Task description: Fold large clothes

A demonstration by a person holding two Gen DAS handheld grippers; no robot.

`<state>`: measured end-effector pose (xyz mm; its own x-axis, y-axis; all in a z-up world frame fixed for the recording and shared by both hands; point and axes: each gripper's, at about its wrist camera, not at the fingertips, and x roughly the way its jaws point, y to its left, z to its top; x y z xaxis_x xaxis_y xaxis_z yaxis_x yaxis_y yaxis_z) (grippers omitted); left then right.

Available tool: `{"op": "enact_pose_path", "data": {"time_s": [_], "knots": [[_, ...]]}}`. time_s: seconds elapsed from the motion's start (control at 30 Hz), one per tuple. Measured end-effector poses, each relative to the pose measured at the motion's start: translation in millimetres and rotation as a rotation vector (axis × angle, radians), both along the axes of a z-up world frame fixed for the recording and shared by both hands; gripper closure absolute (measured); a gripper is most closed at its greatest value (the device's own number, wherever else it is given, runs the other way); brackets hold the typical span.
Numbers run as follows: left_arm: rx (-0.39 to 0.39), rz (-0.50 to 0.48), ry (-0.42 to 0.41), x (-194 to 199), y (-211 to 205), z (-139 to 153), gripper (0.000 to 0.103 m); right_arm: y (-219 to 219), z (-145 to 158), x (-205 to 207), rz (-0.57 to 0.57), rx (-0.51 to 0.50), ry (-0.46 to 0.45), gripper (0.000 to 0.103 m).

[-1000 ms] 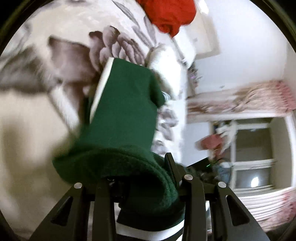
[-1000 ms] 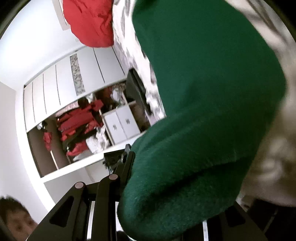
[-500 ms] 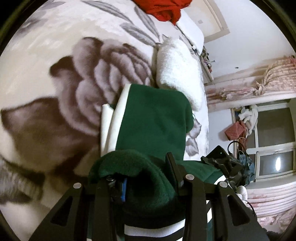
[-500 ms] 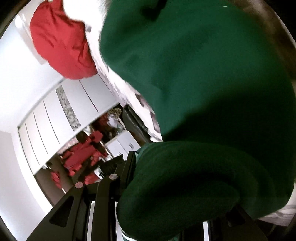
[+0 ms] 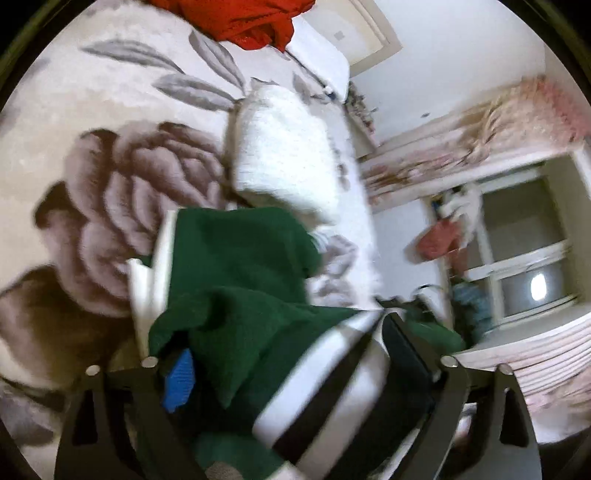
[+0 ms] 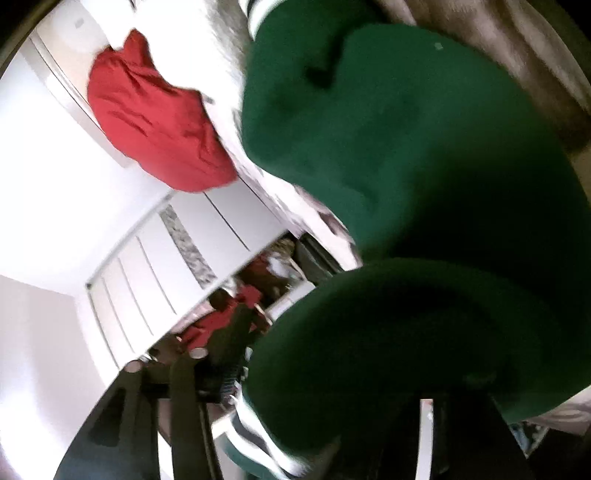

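A dark green fleece garment (image 5: 236, 266) with white and black striped trim (image 5: 332, 384) lies folded over on the flowered bedspread (image 5: 110, 110). My left gripper (image 5: 295, 369) stands open, its fingers wide apart, and the green cloth with its striped cuff drapes loosely between them; a blue pad (image 5: 179, 376) shows on the left finger. In the right wrist view the green garment (image 6: 406, 184) fills most of the frame and bulges over my right gripper (image 6: 332, 387). The right finger is hidden under the cloth, so the grip is unclear.
A red garment (image 5: 251, 18) lies at the far end of the bed and also shows in the right wrist view (image 6: 155, 122). A white fluffy folded item (image 5: 284, 162) sits beside the green one. A window (image 5: 524, 266) and white wardrobe doors (image 6: 166, 258) lie beyond the bed.
My left gripper has opened; its fingers now stand far apart and the striped cuff has slid between them. The right wrist view has tilted and the green cloth still covers it.
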<state>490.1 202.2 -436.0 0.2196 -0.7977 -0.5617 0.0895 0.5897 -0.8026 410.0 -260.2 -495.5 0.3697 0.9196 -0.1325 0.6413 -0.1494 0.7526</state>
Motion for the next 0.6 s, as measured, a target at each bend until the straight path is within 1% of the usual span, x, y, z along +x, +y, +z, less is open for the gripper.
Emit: {"op": "enact_pose_path", "data": {"time_s": [0.07,0.1,0.13,0.2,0.23,0.27,0.3,0.33,0.37,0.4,0.43,0.47,0.5,0.53,0.6], "knots": [[-0.078,0.026,0.026,7.5,6.4,1.5,0.007,-4.2,-1.1,4.6,-0.016,-0.002,0.013,0.044],[-0.100,0.039,0.032,9.9,8.8,1.7,0.007,-5.7,-2.3,5.2,-0.028,0.006,0.023,0.043],[-0.102,0.051,0.028,12.0,10.6,2.4,0.007,-6.9,-2.6,5.5,-0.037,0.010,0.026,0.043],[-0.081,0.060,0.017,14.2,11.0,3.5,0.007,-11.9,-1.6,4.5,-0.051,0.005,0.021,0.042],[-0.089,0.072,0.023,15.4,11.6,2.6,0.007,-12.0,-0.2,3.8,-0.062,0.005,0.021,0.041],[-0.125,0.089,0.039,16.4,13.5,0.8,0.006,-13.2,1.7,1.6,-0.087,0.013,0.024,0.040],[-0.181,0.116,0.062,17.7,16.8,-1.9,0.005,-17.3,2.1,-1.0,-0.115,0.023,0.023,0.037],[-0.263,0.156,0.090,19.6,21.4,-5.0,0.003,-20.6,3.1,-3.3,-0.139,0.029,0.021,0.036],[-0.287,0.175,0.092,20.8,23.4,-4.1,0.002,-23.4,5.6,-4.6,-0.165,0.035,0.012,0.032],[-0.278,0.188,0.080,21.8,24.4,-1.4,0.002,-26.6,8.7,-5.2,-0.181,0.029,-0.003,0.031],[-0.222,0.197,0.045,22.1,24.5,5.0,0.002,-29.2,12.2,-6.4,-0.197,0.022,-0.013,0.031],[-0.149,0.205,-0.006,20.7,24.0,13.3,0.002,-34.2,16.4,-8.3,-0.228,0.018,-0.031,0.031],[-0.095,0.213,-0.048,18.6,23.9,20.0,0.002,-43.2,24.6,-9.0,-0.258,0.011,-0.073,0.031],[-0.020,0.227,-0.095,14.6,23.0,27.8,0.002,-51.2,31.0,-9.1,-0.266,-0.015,-0.103,0.031],[0.157,0.271,-0.193,1.9,19.8,42.4,0.002,-71.0,55.0,-7.3,-0.209,-0.197,-0.171,0.029]]}}
